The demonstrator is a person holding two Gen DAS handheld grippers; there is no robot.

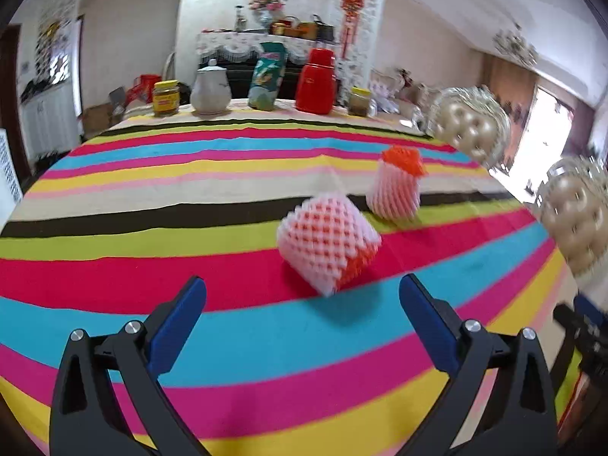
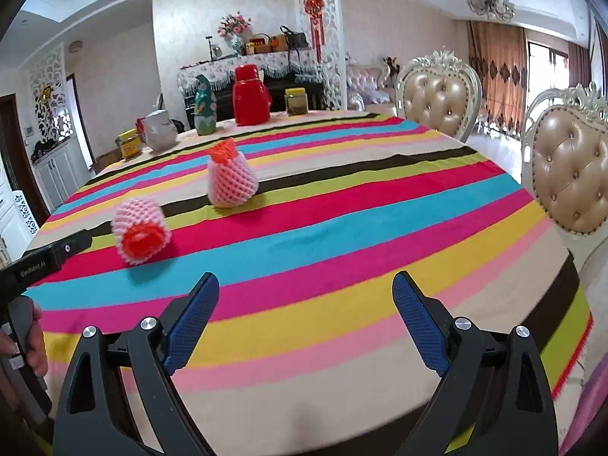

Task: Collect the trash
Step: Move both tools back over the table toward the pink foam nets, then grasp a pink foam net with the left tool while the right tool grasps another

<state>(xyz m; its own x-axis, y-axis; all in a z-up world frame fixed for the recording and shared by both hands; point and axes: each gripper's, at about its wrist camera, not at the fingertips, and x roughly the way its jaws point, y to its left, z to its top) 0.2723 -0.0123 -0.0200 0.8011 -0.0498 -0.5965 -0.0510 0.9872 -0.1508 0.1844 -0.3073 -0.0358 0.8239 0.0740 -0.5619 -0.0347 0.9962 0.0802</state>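
Two pink foam fruit nets with orange inside lie on the striped tablecloth (image 1: 152, 205). The nearer net (image 1: 328, 243) lies on its side just ahead of my left gripper (image 1: 302, 290), slightly right of centre; the jaws stand open and apart from it. The farther net (image 1: 397, 188) stands upright behind it. From the right wrist, the nearer net (image 2: 140, 235) shows its orange end and sits well to the left of my right gripper (image 2: 306, 287), which is open and holds nothing. The upright net (image 2: 231, 180) is farther back on the tablecloth (image 2: 342, 228).
At the table's far edge stand a red flask (image 1: 316, 81), a white teapot (image 1: 211, 89), a green bag (image 1: 266, 76) and two jars (image 1: 166, 98). Two padded chairs (image 2: 437, 95) line the right side. The left gripper's body and a hand (image 2: 36, 338) show at the left.
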